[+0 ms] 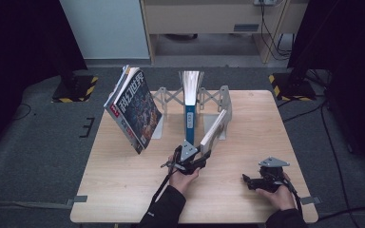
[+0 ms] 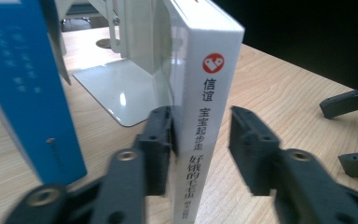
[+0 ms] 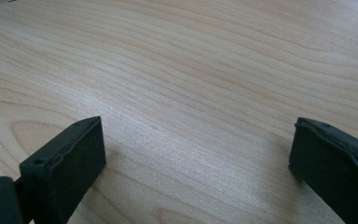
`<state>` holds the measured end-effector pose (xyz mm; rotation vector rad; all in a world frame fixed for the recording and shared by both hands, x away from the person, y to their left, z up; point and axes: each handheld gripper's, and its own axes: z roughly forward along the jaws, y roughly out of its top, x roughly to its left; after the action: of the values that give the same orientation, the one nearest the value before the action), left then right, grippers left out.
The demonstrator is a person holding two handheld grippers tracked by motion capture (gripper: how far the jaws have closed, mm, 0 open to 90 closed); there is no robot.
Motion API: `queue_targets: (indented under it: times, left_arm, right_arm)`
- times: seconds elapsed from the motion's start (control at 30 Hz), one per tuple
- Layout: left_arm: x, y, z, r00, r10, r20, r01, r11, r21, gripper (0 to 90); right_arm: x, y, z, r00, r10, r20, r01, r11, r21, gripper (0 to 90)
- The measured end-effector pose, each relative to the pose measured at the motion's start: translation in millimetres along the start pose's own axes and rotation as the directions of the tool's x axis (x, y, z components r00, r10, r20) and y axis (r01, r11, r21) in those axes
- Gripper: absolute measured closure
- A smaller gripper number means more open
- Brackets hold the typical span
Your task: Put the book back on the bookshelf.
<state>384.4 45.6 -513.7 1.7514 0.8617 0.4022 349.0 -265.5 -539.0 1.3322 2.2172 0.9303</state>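
A white book (image 1: 215, 128) leans tilted against the right metal bookend (image 1: 224, 97) at the back of the wooden table (image 1: 123, 190). My left gripper (image 1: 203, 153) straddles its lower spine. In the left gripper view the white book (image 2: 207, 93) stands between the jaws of the left gripper (image 2: 201, 123); the left pad touches it, the right pad stands apart with a gap, so it is open. A blue book (image 1: 189, 118) stands upright in the rack, to the left of the white one (image 2: 23, 93). My right gripper (image 1: 247, 180) rests open over bare wood (image 3: 198, 140).
A large dark-covered magazine (image 1: 135, 111) leans at the rack's left end. The folding metal rack's base plate (image 2: 116, 93) lies behind the white book. The right gripper's jaws (image 2: 354, 133) lie at the far right of the left gripper view. Dark carpet surrounds the table.
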Motion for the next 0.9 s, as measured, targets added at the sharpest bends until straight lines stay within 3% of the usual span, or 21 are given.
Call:
queue_targets:
  times: [0.17,0.37,0.9]
  left_arm:
    - [-0.3,1.6,2.3,0.9999,-0.013,0.006,0.013,0.9999,0.009,67.7]
    - [-3.7,4.9,16.8,0.9992,-0.033,0.02,0.033,0.9995,0.0,65.6]
    - [-9.7,27.0,62.5,0.9999,0.014,-0.01,-0.013,0.9996,0.027,59.0]
  right_arm:
    - [0.3,0.2,0.3,1.0,0.004,0.001,-0.004,1.0,0.0,3.7]
    - [0.4,0.4,0.4,1.0,0.004,0.001,-0.004,1.0,0.0,3.6]
    - [0.4,0.4,0.4,1.0,0.004,0.001,-0.004,1.0,0.0,3.6]
